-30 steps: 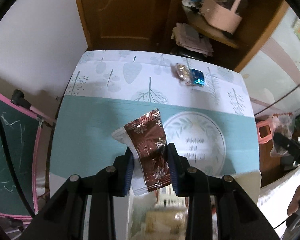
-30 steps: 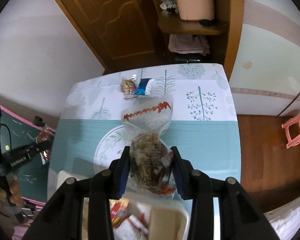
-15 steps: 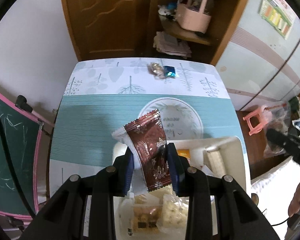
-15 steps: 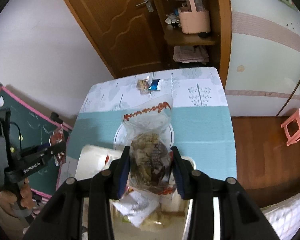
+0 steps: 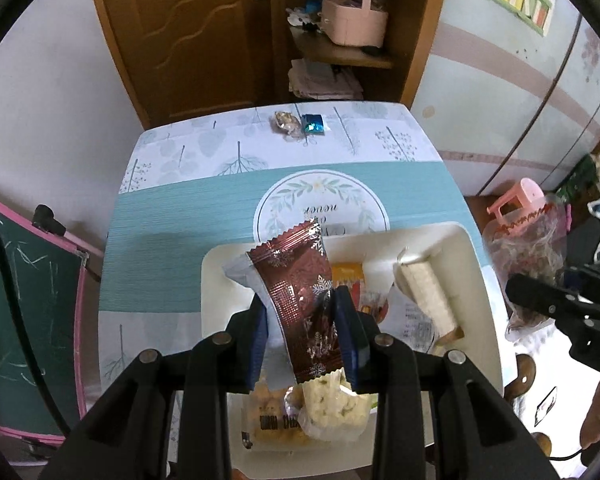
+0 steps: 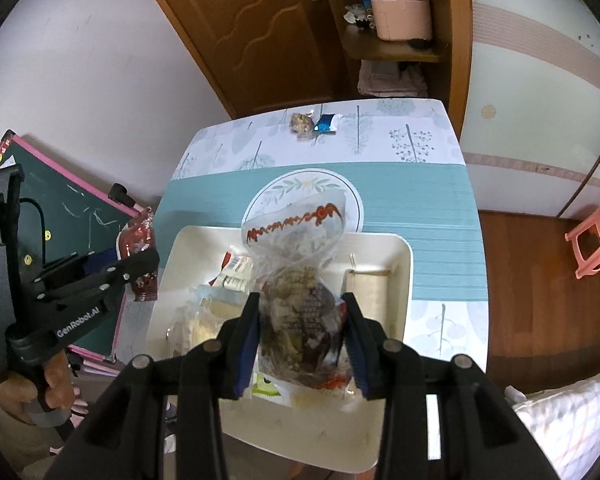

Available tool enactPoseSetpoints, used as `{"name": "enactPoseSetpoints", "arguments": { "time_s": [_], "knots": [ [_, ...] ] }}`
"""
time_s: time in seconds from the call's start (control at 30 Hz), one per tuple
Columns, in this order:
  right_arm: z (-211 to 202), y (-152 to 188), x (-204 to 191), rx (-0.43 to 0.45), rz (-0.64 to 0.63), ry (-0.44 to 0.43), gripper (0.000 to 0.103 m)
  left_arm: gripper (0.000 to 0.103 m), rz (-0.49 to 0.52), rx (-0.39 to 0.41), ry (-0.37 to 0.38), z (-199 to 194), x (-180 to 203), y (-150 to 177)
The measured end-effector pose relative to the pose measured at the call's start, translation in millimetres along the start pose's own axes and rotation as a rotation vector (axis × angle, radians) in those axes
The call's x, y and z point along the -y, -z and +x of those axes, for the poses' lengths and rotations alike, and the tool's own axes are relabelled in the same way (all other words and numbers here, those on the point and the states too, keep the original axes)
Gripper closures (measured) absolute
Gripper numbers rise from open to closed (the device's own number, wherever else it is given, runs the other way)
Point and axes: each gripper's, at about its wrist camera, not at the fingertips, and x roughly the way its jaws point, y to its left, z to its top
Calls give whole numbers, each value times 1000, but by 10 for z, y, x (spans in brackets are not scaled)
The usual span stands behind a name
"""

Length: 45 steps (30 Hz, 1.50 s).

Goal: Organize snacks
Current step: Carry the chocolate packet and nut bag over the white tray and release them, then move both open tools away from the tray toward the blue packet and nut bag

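Observation:
My left gripper (image 5: 302, 312) is shut on a brown foil snack packet (image 5: 300, 284) and holds it above the white tray (image 5: 476, 264). My right gripper (image 6: 302, 316) is shut on a clear bag of mixed snacks (image 6: 296, 276), also above the tray (image 6: 400, 280). The tray holds several wrapped snacks, among them a long pale bar (image 5: 424, 292). A gold-wrapped snack (image 5: 286, 122) and a blue packet (image 5: 314, 124) lie at the table's far edge. The left gripper also shows in the right wrist view (image 6: 140, 256), and the right gripper's bag (image 5: 524, 240) in the left wrist view.
The table (image 5: 160, 216) has a teal and white tree-print cloth. A green chalkboard (image 5: 16, 312) leans at its left. A pink stool (image 6: 592, 240) stands on the wooden floor at the right. A wooden door and a shelf with a pink basket (image 5: 356, 20) are behind.
Both grippers have drawn back and up from the table's far side, so the tray now lies under both held snacks. The grips have not changed.

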Motion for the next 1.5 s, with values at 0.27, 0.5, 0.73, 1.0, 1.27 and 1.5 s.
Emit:
{"name": "enactPoseSetpoints", "arguments": {
  "time_s": [0.27, 0.5, 0.73, 1.0, 1.27, 1.5],
  "knots": [
    [-1, 54, -57, -7, -23, 13, 64, 73, 30, -35, -13, 77, 67, 83],
    [78, 44, -102, -30, -13, 28, 64, 73, 54, -63, -28, 152, 82, 91],
    [94, -34, -157, -13, -15, 38, 64, 68, 52, -82, -37, 230, 52, 79],
    [74, -92, -236, 5, -24, 48, 64, 14, 19, -104, 1, 262, -5, 55],
    [123, -72, -207, -26, -10, 47, 64, 14, -11, -106, 1, 242, -25, 80],
    [186, -27, -191, -53, -9, 49, 63, 14, -26, -84, 1, 155, -38, 74]
  ]
}}
